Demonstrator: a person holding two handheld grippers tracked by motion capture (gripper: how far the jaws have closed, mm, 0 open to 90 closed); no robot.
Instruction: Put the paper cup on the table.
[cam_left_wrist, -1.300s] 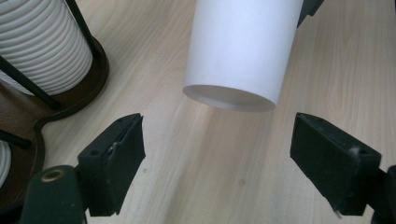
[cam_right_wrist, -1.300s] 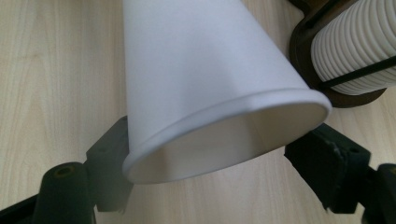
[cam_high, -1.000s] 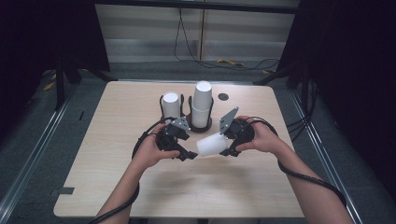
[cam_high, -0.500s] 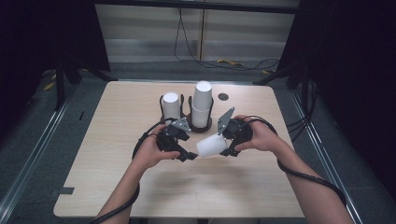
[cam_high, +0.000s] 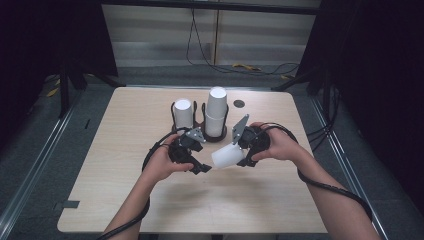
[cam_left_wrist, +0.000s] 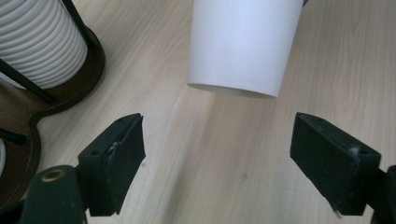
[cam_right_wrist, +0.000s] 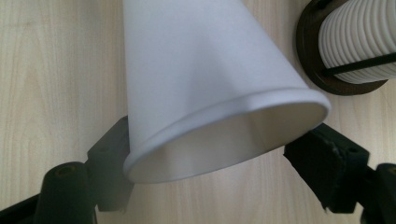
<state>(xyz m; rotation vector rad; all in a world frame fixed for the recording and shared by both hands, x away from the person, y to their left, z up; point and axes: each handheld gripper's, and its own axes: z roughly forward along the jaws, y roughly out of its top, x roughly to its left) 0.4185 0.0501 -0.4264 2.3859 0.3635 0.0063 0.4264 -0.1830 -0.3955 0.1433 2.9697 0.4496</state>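
The right claw (cam_high: 239, 152) pinches a white paper cup (cam_high: 227, 156) at its rolled rim, jaws on either side of the open mouth. The cup is plain, smooth and tapered, held on its side above the surface (cam_high: 125, 200), its closed base pointing toward the left claw (cam_high: 202, 167), whose jaws are spread just short of it.

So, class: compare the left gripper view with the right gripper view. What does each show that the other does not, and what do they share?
Left gripper view alone: the cup's closed base end, with the left gripper open and short of it, nothing between its jaws.

Right gripper view alone: the cup's open mouth and rolled rim, with the right gripper closed on it near the rim.

Both: the white paper cup, the wooden table, and a ribbed stack of cups in the dark holder.
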